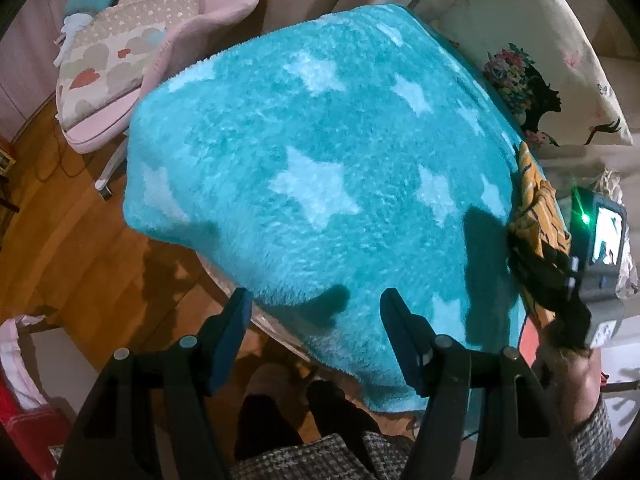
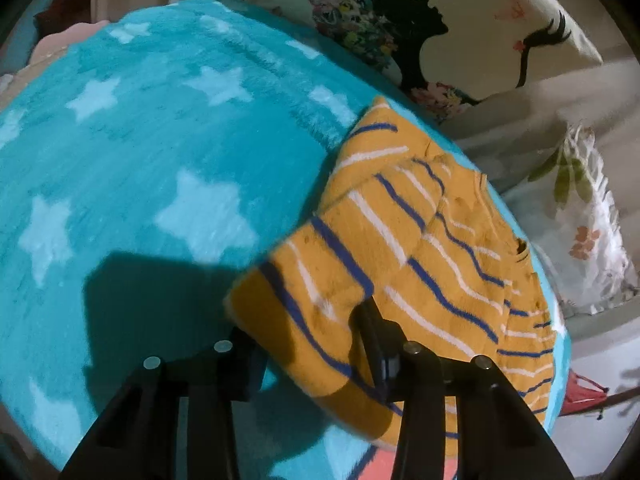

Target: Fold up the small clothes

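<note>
A yellow garment (image 2: pixel 420 248) with blue and white stripes lies folded at the right edge of a turquoise star-patterned blanket (image 2: pixel 160 160). My right gripper (image 2: pixel 308 340) is closed on the garment's near-left corner. One finger (image 2: pixel 372 328) rests on top of it, the other sits under its raised edge. In the left wrist view the same garment (image 1: pixel 534 196) shows at the far right, with the right gripper (image 1: pixel 528 256) on it and a hand behind. My left gripper (image 1: pixel 316 320) hangs open over the blanket's (image 1: pixel 320 140) near edge with nothing between its fingers.
A pink chair (image 1: pixel 208 4) with a patterned cushion stands at the back left. Printed pillows (image 1: pixel 540 80) line the right side behind the blanket. Wooden floor (image 1: pixel 80 240) and the person's feet (image 1: pixel 280 400) lie below the blanket's near edge. A red item (image 2: pixel 584 392) sits off to the right.
</note>
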`<state>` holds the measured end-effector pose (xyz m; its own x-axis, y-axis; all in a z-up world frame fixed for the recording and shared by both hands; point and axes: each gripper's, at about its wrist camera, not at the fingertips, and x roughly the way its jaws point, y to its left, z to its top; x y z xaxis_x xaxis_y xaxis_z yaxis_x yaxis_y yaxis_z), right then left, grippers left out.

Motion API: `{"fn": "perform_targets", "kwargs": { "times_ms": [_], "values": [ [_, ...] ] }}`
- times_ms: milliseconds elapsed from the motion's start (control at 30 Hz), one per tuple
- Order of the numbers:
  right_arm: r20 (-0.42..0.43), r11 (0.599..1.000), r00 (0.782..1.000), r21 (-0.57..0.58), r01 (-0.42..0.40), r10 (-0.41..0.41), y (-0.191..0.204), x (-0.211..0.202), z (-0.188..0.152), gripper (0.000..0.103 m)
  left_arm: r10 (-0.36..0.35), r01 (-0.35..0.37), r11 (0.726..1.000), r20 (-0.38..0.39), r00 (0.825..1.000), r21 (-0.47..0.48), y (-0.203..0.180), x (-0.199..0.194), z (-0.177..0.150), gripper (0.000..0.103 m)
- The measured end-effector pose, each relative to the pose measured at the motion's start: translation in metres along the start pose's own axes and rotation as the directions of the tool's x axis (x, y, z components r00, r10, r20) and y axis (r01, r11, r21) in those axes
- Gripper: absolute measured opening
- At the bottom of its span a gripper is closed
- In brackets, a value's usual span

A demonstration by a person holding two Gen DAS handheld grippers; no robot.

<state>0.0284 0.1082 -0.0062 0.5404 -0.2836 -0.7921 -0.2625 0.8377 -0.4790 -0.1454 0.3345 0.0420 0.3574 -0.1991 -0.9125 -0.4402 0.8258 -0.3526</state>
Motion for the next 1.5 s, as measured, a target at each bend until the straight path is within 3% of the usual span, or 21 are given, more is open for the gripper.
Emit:
{"fn": "perform_targets", "kwargs": {
  "times_ms": [167,267,367,500,567,700,733,833,867,933,1000,1167,1267,1333,1400,1500],
  "values": [
    [0.004,0.999,0.999,0.019,-0.043,0.043,-0.004,-0.002,0.002,0.020,-0.024,0.024,1.000,-0.021,1.000,-0.004,-0.001,0.002,-0.001,0.066],
    [0.028,0.977,0.987,0.140,-0.163,0.160,-0.033,-0.010,-0.003,0.016,-0.027,0.028,0.999,-0.031,0.999,0.018,-0.015,0.005,0.002,0.066],
    [0.087,0.916,0.956,0.273,-0.295,0.282,-0.075,-0.025,-0.007,0.015,-0.033,0.035,0.998,-0.046,0.998,0.051,-0.041,0.010,0.006,0.066],
    [0.214,0.786,0.904,0.448,-0.427,0.370,-0.159,-0.046,-0.030,0.014,-0.039,0.046,0.989,-0.054,0.998,0.141,-0.093,0.017,0.008,0.066],
    [0.276,0.698,0.881,0.538,-0.473,0.384,-0.211,-0.049,-0.055,0.014,-0.041,0.053,0.979,-0.064,0.997,0.195,-0.123,0.022,0.007,0.066],
    [0.365,0.481,0.851,0.708,-0.517,0.377,-0.312,-0.035,-0.141,0.014,-0.048,0.074,0.952,-0.095,0.994,0.296,-0.187,0.036,-0.007,0.066],
    [0.374,0.421,0.852,0.750,-0.510,0.366,-0.334,-0.026,-0.174,0.014,-0.050,0.082,0.943,-0.105,0.993,0.322,-0.202,0.040,-0.012,0.066],
    [0.323,0.327,0.878,0.837,-0.439,0.352,-0.368,0.006,-0.248,0.014,-0.051,0.102,0.916,-0.138,0.989,0.389,-0.243,0.054,-0.030,0.066],
    [0.313,0.300,0.876,0.852,-0.430,0.367,-0.370,0.014,-0.262,0.014,-0.052,0.111,0.905,-0.152,0.987,0.411,-0.257,0.059,-0.037,0.066],
    [0.326,0.208,0.845,0.873,-0.442,0.424,-0.375,0.040,-0.294,0.014,-0.043,0.115,0.890,-0.168,0.985,0.441,-0.277,0.067,-0.046,0.066],
    [0.361,0.160,0.813,0.866,-0.474,0.456,-0.376,0.050,-0.302,0.014,-0.038,0.119,0.877,-0.179,0.983,0.466,-0.297,0.073,-0.055,0.066],
    [0.312,0.287,0.824,0.829,-0.479,0.474,-0.376,0.049,-0.280,0.016,-0.048,0.135,0.858,-0.183,0.982,0.496,-0.332,0.077,-0.070,0.066],
    [0.316,0.280,0.795,0.815,-0.507,0.519,-0.384,0.050,-0.286,0.022,-0.056,0.143,0.849,-0.181,0.982,0.509,-0.343,0.077,-0.079,0.066],
    [0.324,0.285,0.787,0.805,-0.521,0.525,-0.396,0.040,-0.293,0.032,-0.060,0.147,0.847,-0.182,0.982,0.512,-0.349,0.079,-0.081,0.066],
    [0.336,0.302,0.795,0.794,-0.527,0.505,-0.407,0.028,-0.299,0.038,-0.065,0.152,0.842,-0.181,0.981,0.518,-0.354,0.080,-0.084,0.066],
    [0.344,0.344,0.841,0.797,-0.496,0.417,-0.425,0.003,-0.308,0.039,-0.074,0.164,0.823,-0.184,0.980,0.544,-0.367,0.083,-0.092,0.066]
  ]
}}
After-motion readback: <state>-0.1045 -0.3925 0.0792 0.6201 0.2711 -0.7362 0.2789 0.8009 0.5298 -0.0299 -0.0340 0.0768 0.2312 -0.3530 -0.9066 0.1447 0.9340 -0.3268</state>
